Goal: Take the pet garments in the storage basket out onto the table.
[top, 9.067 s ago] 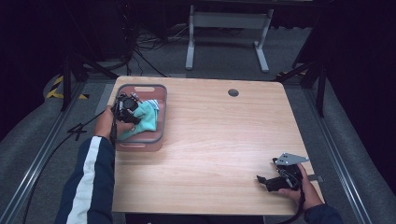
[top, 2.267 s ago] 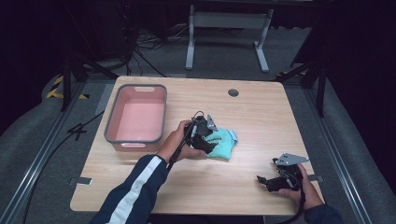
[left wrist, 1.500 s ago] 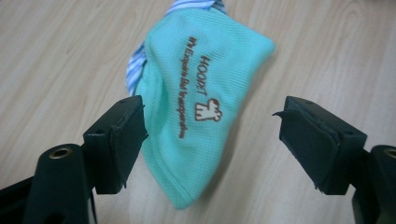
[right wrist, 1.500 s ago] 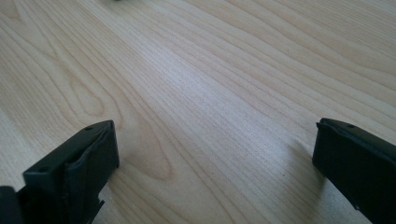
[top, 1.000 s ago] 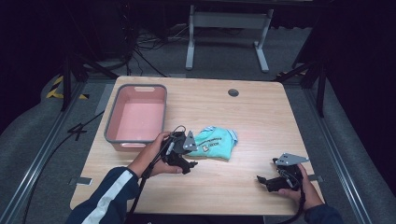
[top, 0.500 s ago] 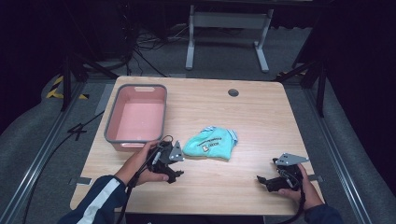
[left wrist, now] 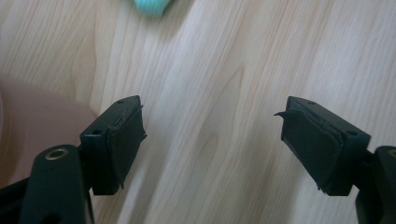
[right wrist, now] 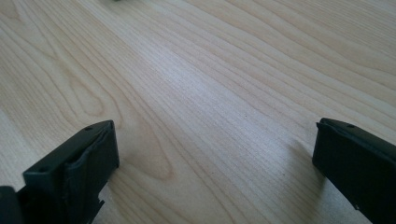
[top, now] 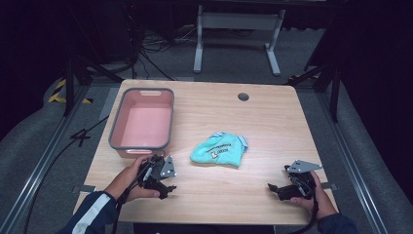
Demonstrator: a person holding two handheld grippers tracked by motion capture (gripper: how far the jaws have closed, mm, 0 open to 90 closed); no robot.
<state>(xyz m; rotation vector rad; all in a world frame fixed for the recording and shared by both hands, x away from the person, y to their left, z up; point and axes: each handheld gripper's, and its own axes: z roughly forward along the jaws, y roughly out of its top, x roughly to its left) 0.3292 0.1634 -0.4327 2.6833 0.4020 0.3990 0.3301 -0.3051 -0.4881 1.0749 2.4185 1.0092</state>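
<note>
Cloth (top: 219, 150): lay crumpled on the table (top: 253, 122), ahead of the left tool (top: 165, 181), evidently set down for handling. Left tool: released, empty. Right tool (top: 274, 187): released, resting idle. Bin (top: 141, 123): emptied, beside the left tool.

Garments: one teal cloth (top: 219, 150) is seen lying on the tabletop.
Bins: one pink tub (top: 142, 122) is counted at the table's left.
Grippers: two are held, the left gripper (top: 167, 184) and the right gripper (top: 272, 187).
Tables: one wooden table (top: 253, 122) is shown.
Cable holes: one grommet (top: 243, 96) is noted.
</note>
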